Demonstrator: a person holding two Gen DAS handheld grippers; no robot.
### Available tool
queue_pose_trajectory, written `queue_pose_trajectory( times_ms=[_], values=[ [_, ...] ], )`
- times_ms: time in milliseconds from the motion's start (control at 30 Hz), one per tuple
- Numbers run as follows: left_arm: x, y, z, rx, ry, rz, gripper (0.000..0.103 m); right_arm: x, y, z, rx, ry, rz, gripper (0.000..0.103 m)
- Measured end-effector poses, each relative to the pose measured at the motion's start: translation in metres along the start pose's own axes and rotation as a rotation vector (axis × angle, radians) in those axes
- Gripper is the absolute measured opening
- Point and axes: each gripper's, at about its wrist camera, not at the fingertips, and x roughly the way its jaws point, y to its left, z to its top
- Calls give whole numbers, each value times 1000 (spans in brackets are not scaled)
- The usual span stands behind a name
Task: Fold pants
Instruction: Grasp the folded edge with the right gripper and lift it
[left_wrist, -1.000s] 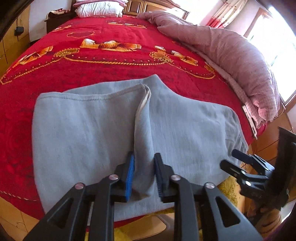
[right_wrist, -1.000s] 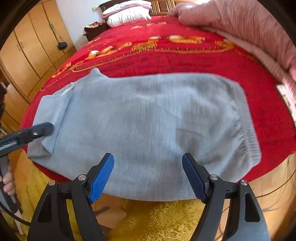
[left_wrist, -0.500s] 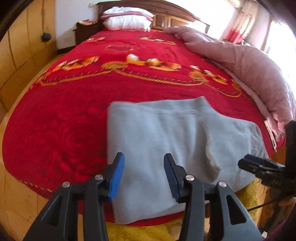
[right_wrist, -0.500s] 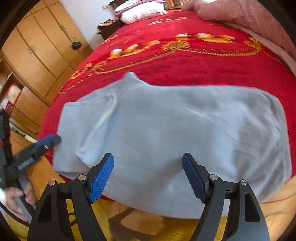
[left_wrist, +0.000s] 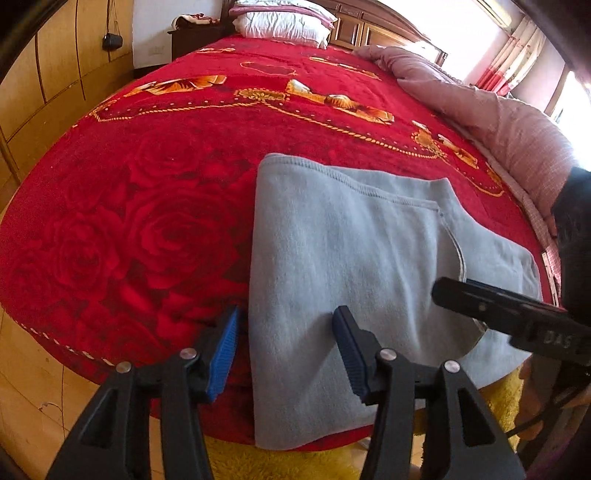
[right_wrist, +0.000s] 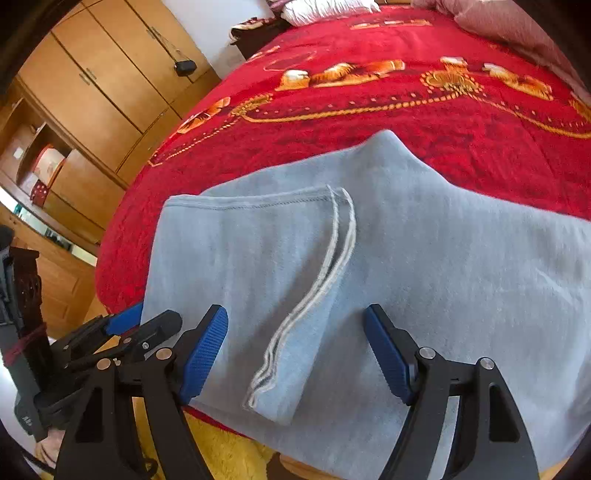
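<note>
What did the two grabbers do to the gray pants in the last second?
The left gripper let go of the pants fold it was pinching, opened, and slid left to their folded edge. The right gripper stayed open and moved left over the hem. The pants stayed folded on the red blanket.

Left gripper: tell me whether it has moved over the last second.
Yes. The left gripper has moved leftward along the pants: earlier its jaws straddled the white-edged hem; now they straddle the pants' left folded edge, beside the red blanket.
</note>
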Motion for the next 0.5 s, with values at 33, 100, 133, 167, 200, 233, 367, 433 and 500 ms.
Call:
queue_pose_trajectory(
  times_ms=[33,100,133,167,200,233,367,433,500],
  values=[
    [-1,0,0,1,-2,1,54,0,1,0,-3,-5,5,63],
    [-3,-1,-1,3,-4,3,54,1,3,-2,-5,-4,16,33],
    [-4,-2,-2,3,-5,4,54,1,1,-2,1,-2,15,22],
    [-5,-2,-2,5,-6,5,54,-1,-1,-3,11,-7,17,18],
    [-6,-2,-2,5,-7,6,54,-4,-5,-2,24,-16,31,13],
    [-8,-3,-2,6,-8,6,54,-8,-7,-2,35,-26,43,10],
    [-16,-6,0,11,-25,9,54,-36,-4,-4,26,-95,78,9],
    [-20,-7,1,10,-33,6,54,-49,-2,-4,13,-123,81,8],
    [-25,-10,3,16,-44,4,54,-67,-1,-5,8,-155,86,8]
  ],
)
